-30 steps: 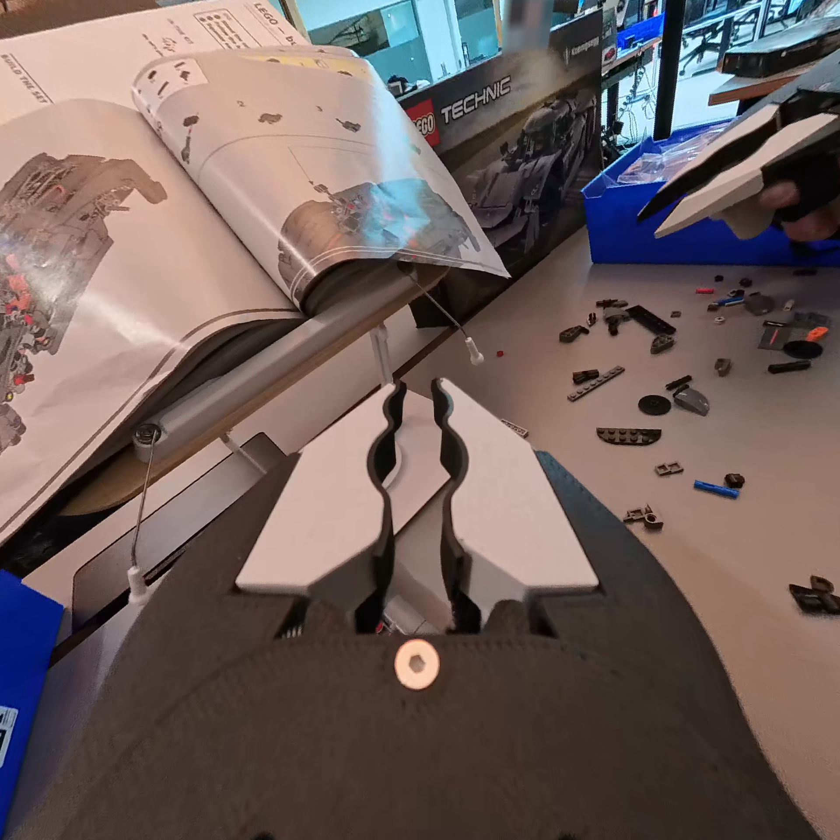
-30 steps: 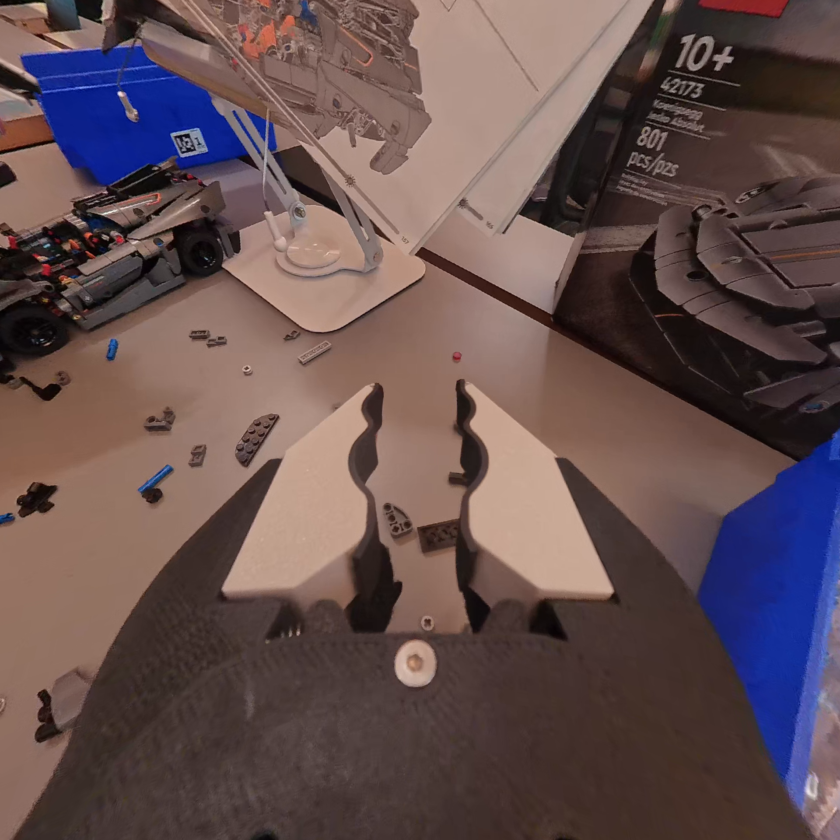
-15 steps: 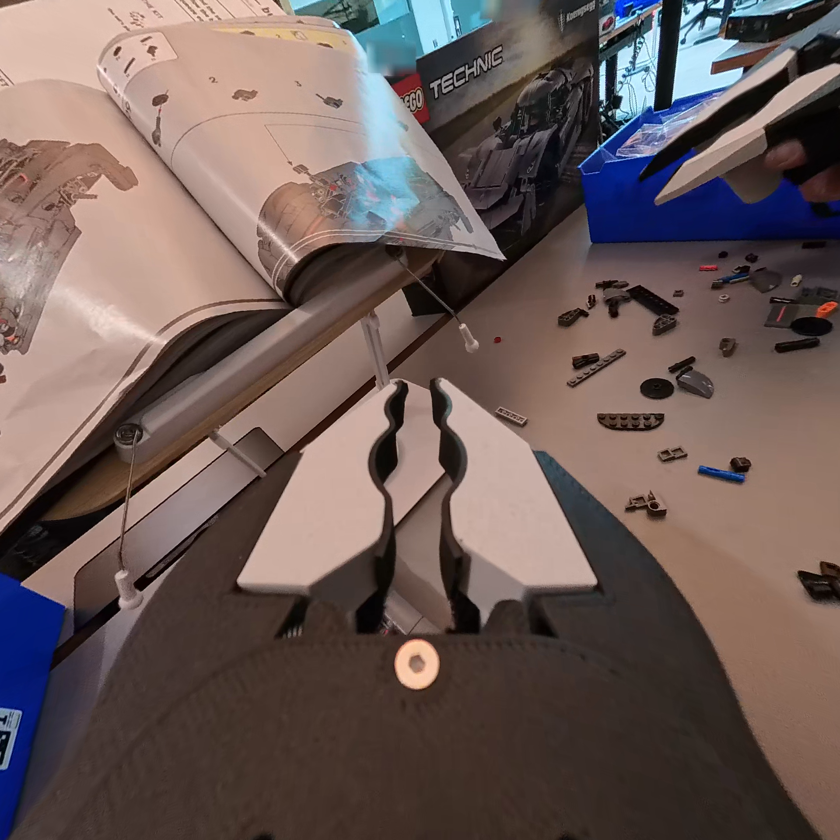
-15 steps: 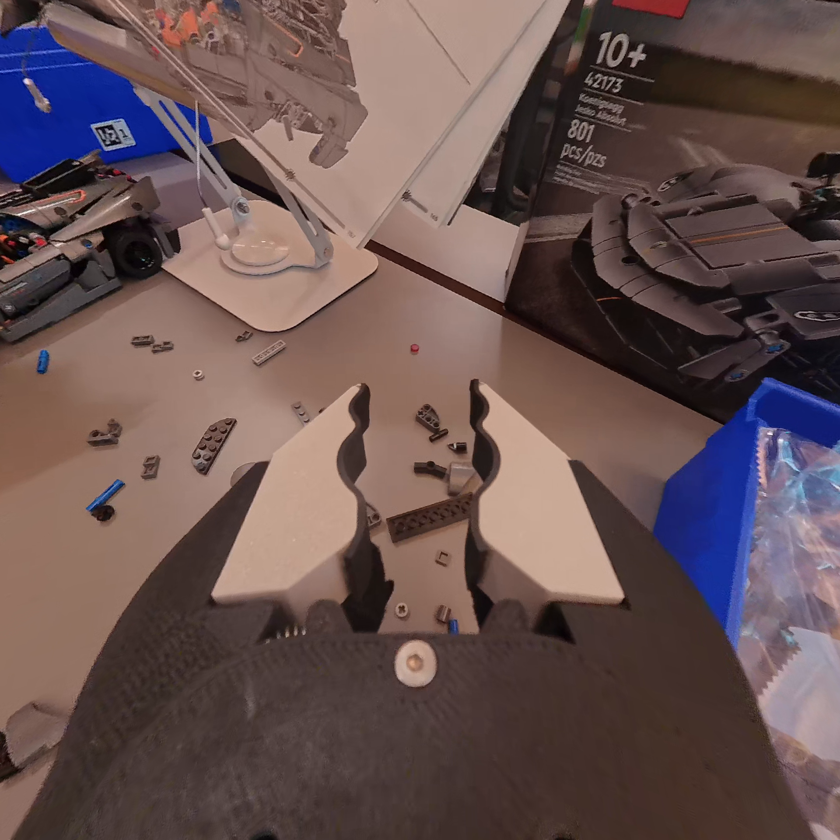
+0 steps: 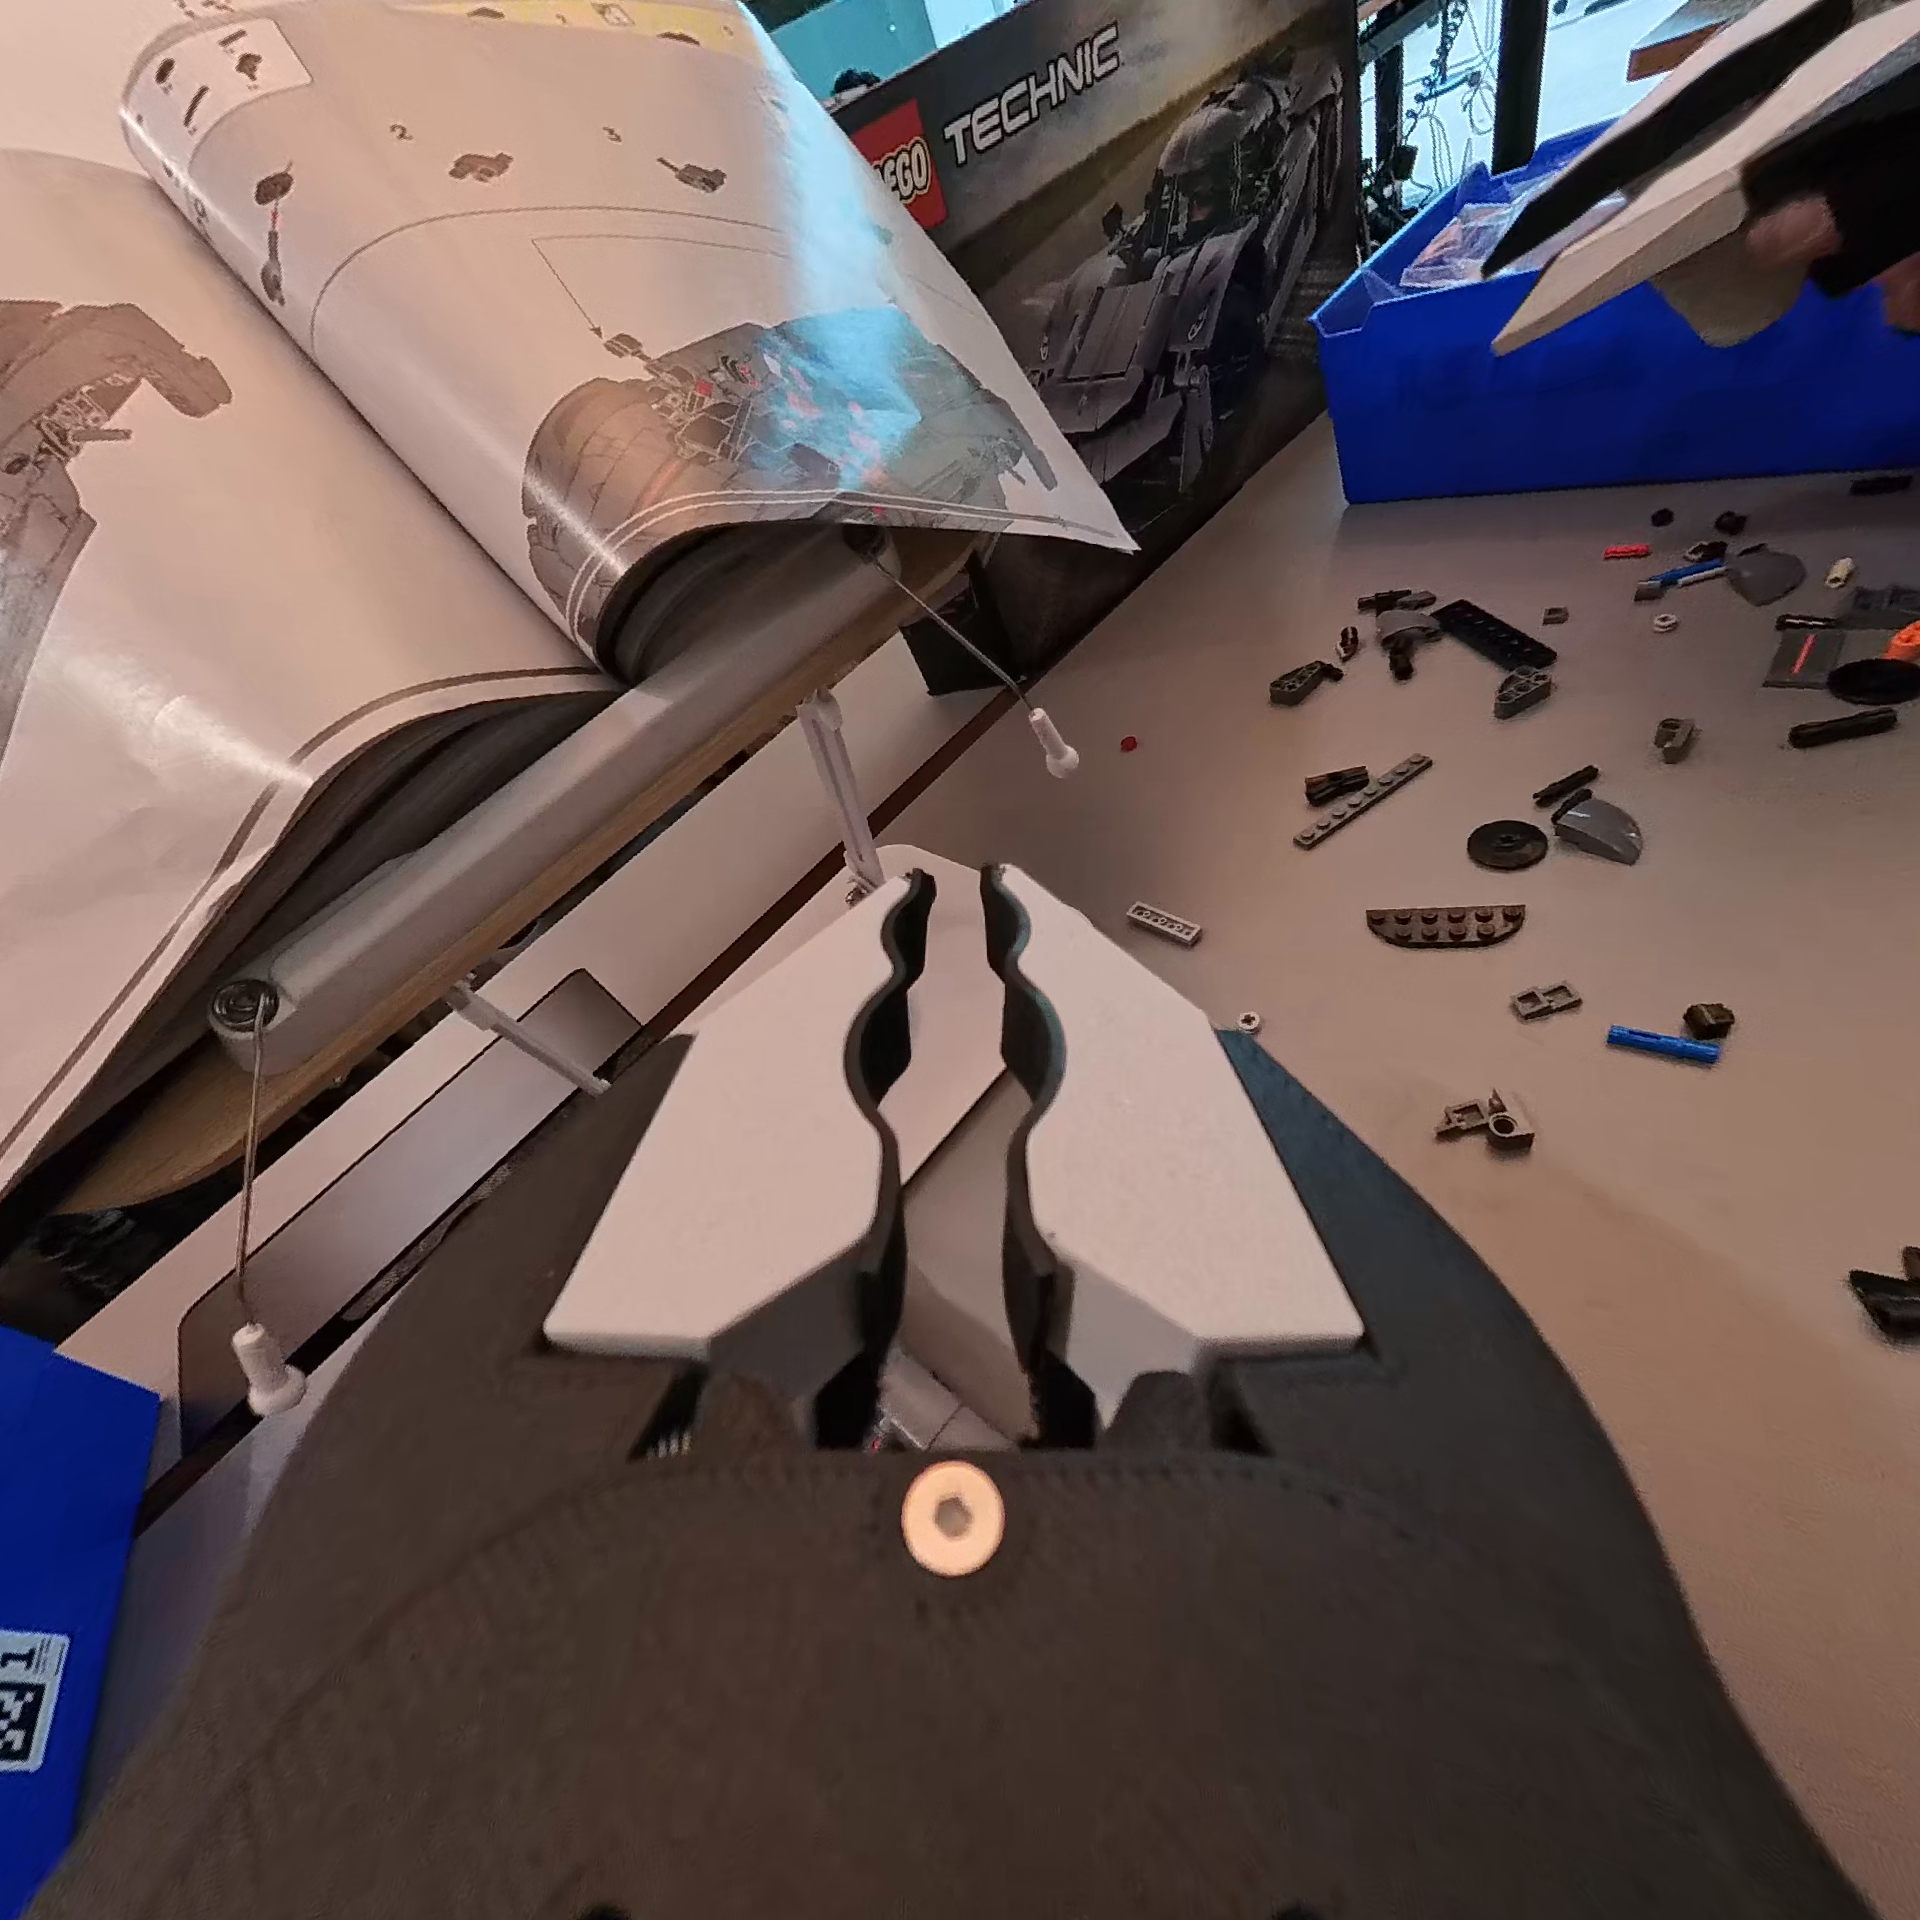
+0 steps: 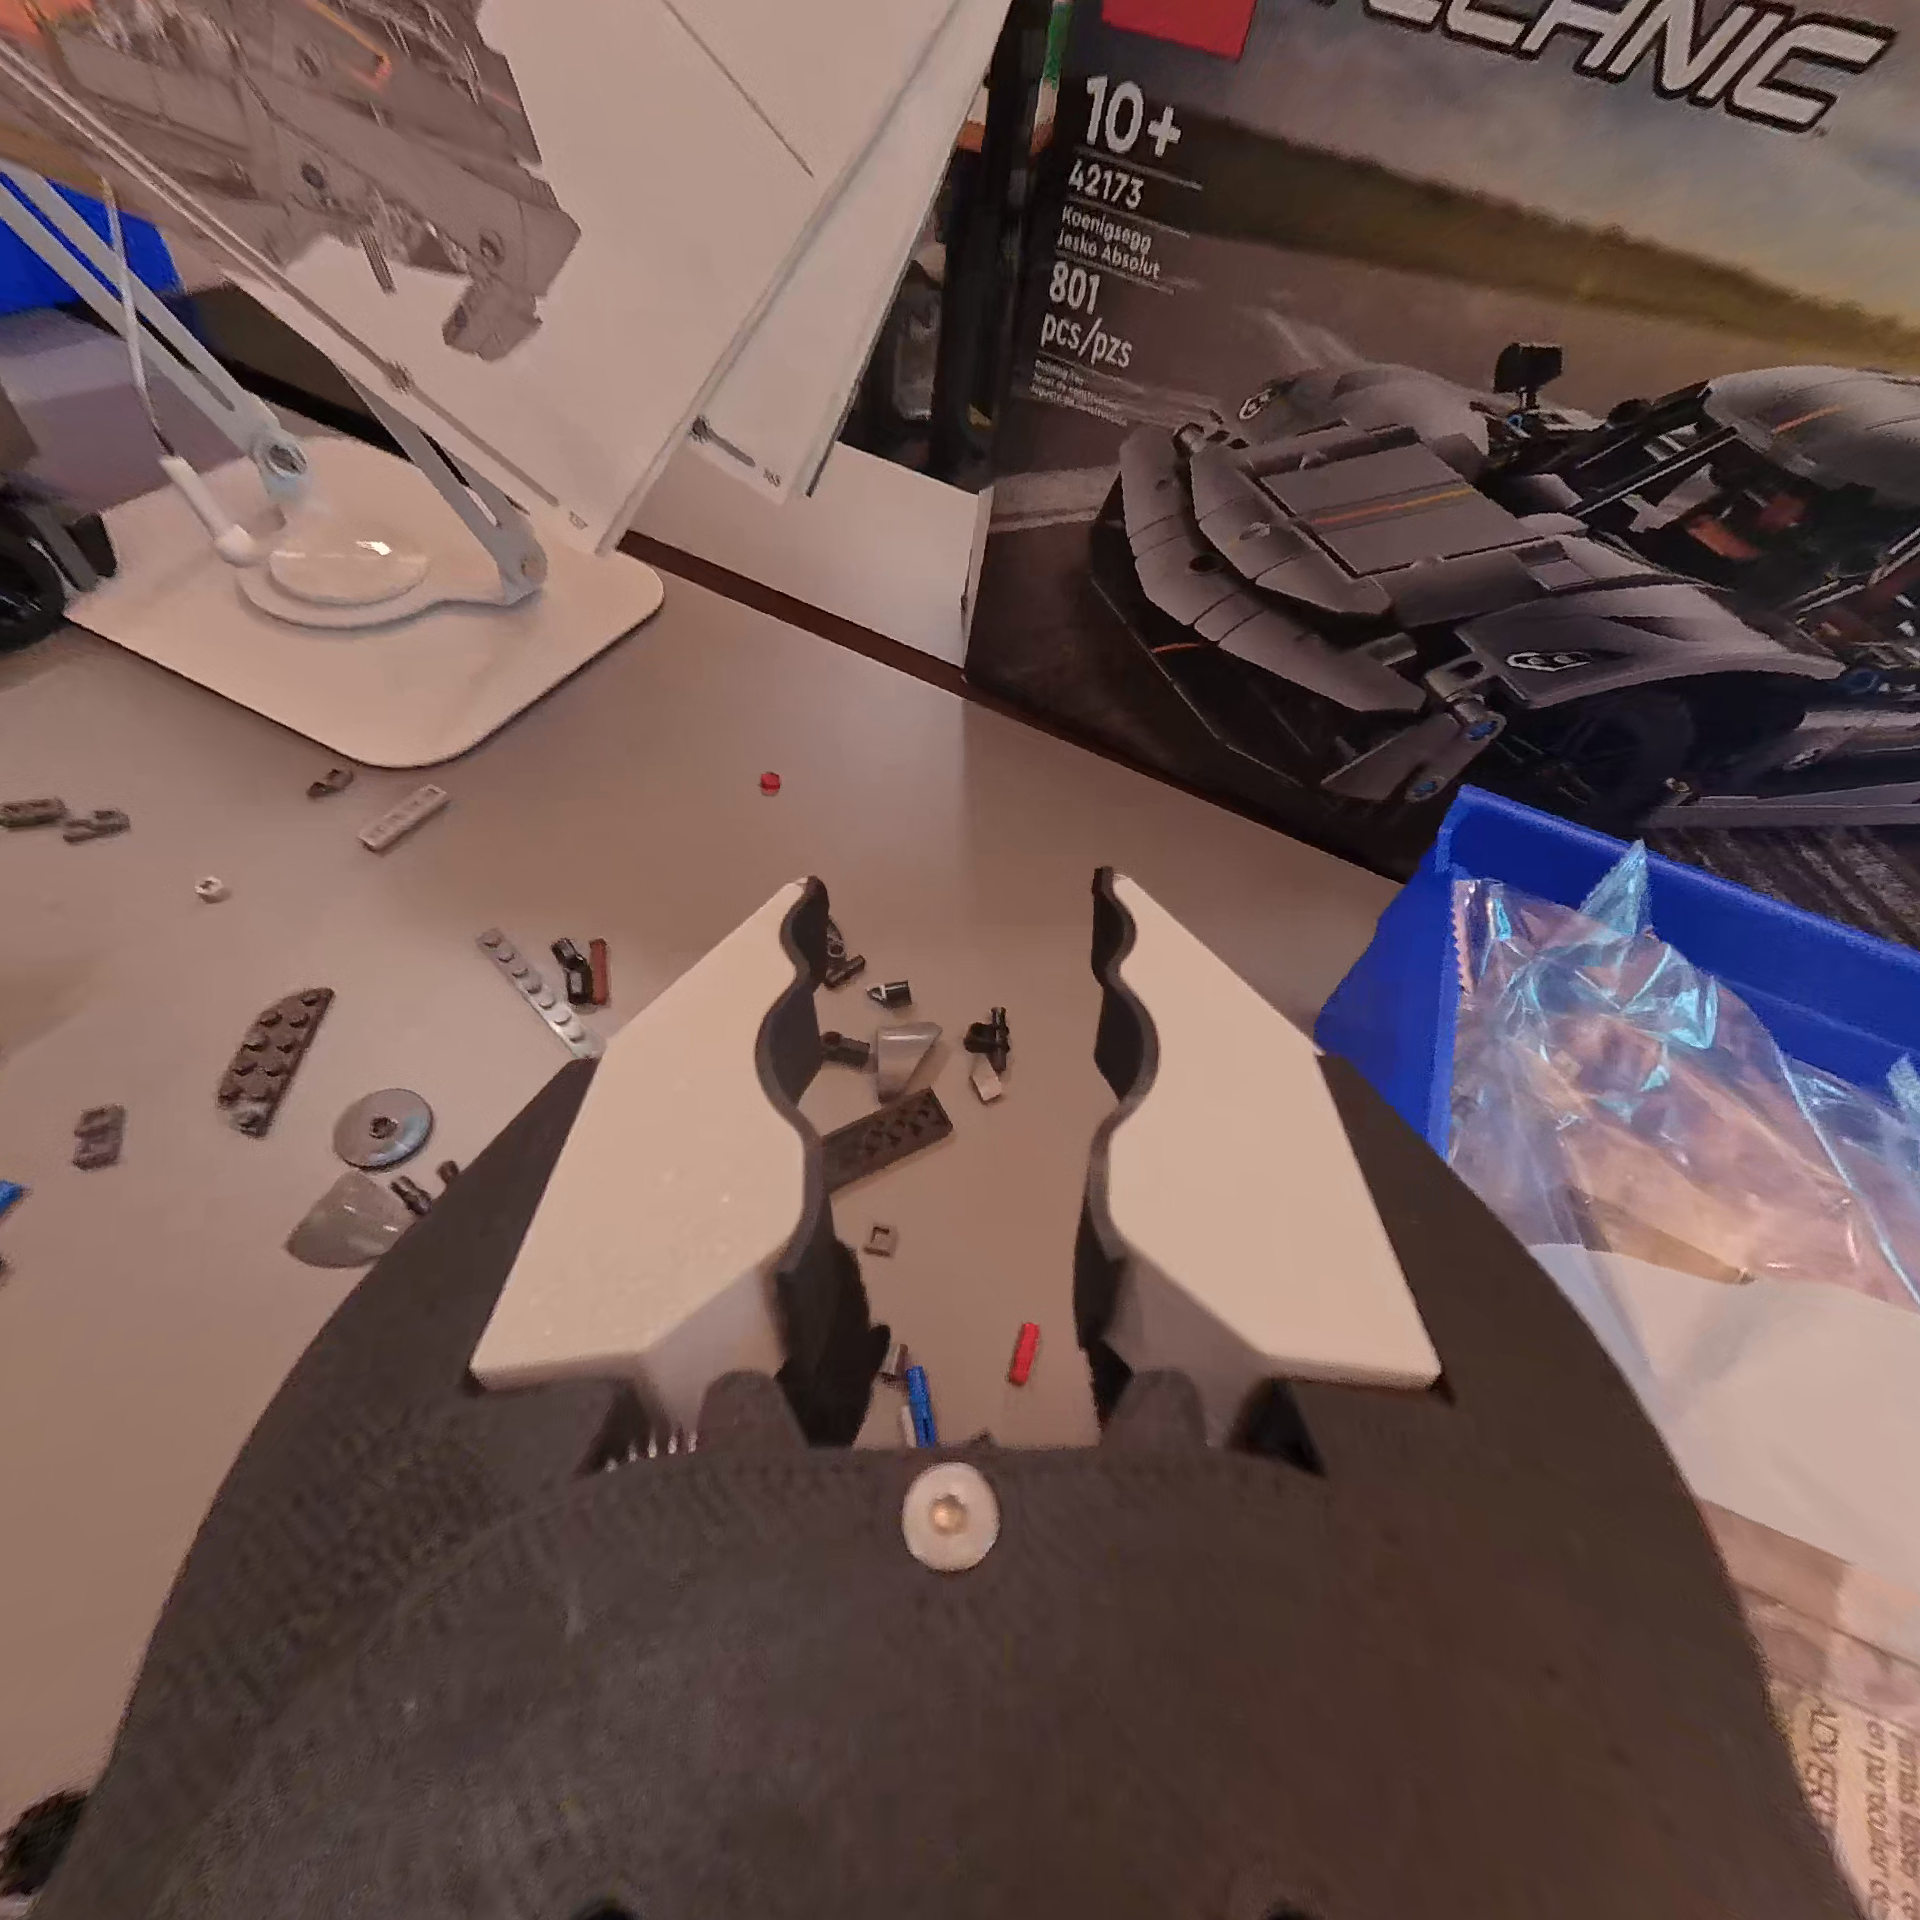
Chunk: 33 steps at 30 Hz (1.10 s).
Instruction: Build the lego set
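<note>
Right gripper [image 6: 951, 883] with jaws spread wide and empty above small matte plastic lego pieces [image 6: 894, 1070] scattered mid-frame on the smooth grey table [image 6: 727, 717], left gripper [image 5: 956, 878] with wavy-edged jaws narrowly parted, empty, glossy curling instruction booklet [image 5: 436, 343] upper left, blue bin [image 6: 1662, 914] at right.

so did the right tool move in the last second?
Yes. The right tool swung rightward and opened wider: the set box slid left in its view, and the blue bin now sits beside its right finger.
</note>
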{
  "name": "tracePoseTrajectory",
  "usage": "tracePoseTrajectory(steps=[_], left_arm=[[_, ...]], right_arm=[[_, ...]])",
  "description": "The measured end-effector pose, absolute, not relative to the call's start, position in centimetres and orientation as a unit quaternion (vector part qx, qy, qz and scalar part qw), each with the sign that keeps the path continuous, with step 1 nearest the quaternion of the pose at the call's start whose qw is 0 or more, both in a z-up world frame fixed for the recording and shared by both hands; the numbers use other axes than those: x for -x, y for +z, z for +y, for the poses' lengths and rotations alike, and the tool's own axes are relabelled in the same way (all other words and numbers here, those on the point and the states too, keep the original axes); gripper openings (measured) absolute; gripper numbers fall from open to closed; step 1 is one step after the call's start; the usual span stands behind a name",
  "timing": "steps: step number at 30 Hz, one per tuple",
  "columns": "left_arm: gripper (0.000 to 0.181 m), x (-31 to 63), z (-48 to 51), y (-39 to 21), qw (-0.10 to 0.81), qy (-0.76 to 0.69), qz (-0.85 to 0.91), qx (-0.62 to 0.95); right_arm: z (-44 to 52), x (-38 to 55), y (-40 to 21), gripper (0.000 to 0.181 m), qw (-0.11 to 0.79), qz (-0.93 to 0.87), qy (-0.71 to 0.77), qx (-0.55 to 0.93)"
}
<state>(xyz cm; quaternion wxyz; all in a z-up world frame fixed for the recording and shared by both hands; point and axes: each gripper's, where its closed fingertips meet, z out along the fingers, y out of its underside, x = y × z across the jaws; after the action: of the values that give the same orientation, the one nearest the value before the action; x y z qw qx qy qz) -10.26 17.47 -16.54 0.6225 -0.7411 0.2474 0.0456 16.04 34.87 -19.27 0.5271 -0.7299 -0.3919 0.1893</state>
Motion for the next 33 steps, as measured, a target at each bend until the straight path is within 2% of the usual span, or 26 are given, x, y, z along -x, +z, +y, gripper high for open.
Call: tracePoseTrajectory(steps=[4,9,14,18,28,33], left_arm=[[0.008,10.0,17.5,-16.8,0.619,0.044,0.252,0.742],[0.008,9.7,17.6,-17.0,0.618,0.043,0.257,0.742],[0.008,9.5,17.6,-17.2,0.615,0.041,0.260,0.743],[0.008,9.3,17.6,-17.3,0.614,0.039,0.264,0.743],[0.007,9.1,17.7,-17.6,0.609,0.044,0.272,0.744],[0.007,9.0,17.8,-17.9,0.606,0.044,0.274,0.746]], right_arm=[[34.7,-14.6,-21.7,0.054,0.496,-0.434,0.147,0.737],[35.5,-13.4,-26.4,0.042,0.424,-0.463,0.099,0.772],[36.3,-13.3,-31.0,0.040,0.351,-0.455,0.105,0.812],[36.3,-13.2,-31.6,0.023,0.339,-0.450,0.121,0.817],[33.5,-12.6,-31.6,0.022,0.291,-0.498,0.160,0.801],[27.7,-11.5,-31.7,0.022,0.211,-0.601,0.202,0.744]])
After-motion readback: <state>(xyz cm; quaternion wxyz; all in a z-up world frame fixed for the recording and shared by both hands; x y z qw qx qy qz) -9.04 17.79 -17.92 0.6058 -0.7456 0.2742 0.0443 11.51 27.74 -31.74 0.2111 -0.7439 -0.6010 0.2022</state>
